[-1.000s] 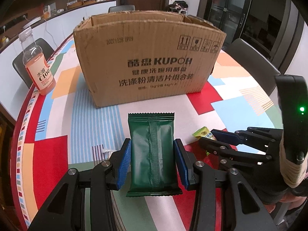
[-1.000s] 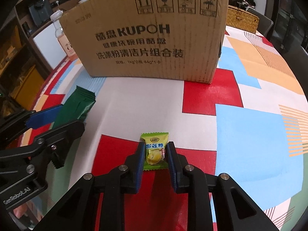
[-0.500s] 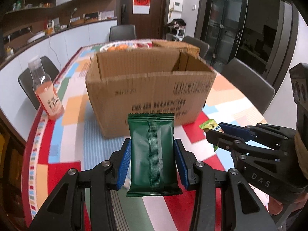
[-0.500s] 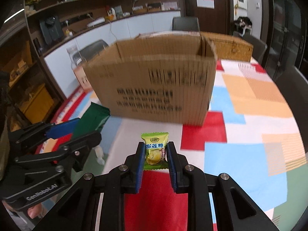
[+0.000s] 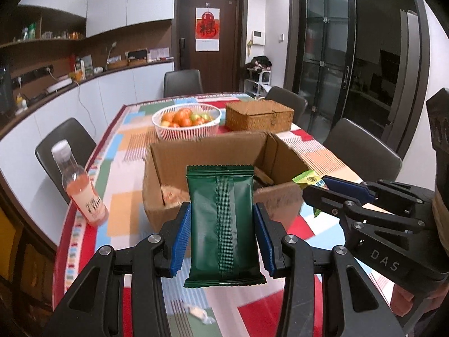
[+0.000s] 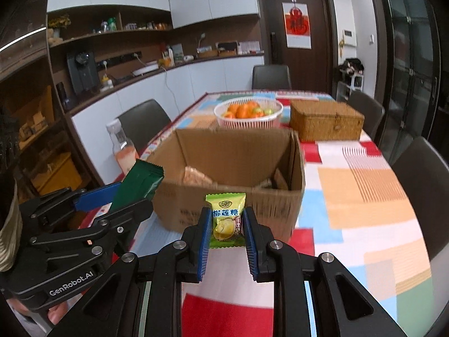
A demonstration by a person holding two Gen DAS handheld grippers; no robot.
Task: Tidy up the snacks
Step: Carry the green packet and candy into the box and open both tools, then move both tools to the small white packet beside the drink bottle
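My left gripper (image 5: 223, 237) is shut on a dark green snack packet (image 5: 221, 224) and holds it upright in the air before the open cardboard box (image 5: 174, 168). My right gripper (image 6: 226, 230) is shut on a small yellow-green durian candy (image 6: 226, 219), also raised in front of the box (image 6: 233, 151). Each gripper shows in the other's view: the right one (image 5: 317, 189) with the candy (image 5: 307, 178) at the right, the left one (image 6: 112, 199) with the green packet (image 6: 140, 182) at the left. Some snacks lie inside the box.
A pink drink bottle (image 5: 81, 191) stands left of the box. Behind it are a white fruit basket (image 5: 186, 122) and a wicker case (image 5: 259, 115). A small clear-wrapped candy (image 5: 199, 313) lies on the colourful tablecloth (image 6: 364, 196) below my left gripper. Chairs surround the table.
Both grippers have risen from table level with their snacks. The view now looks down over the box rim into its open top.
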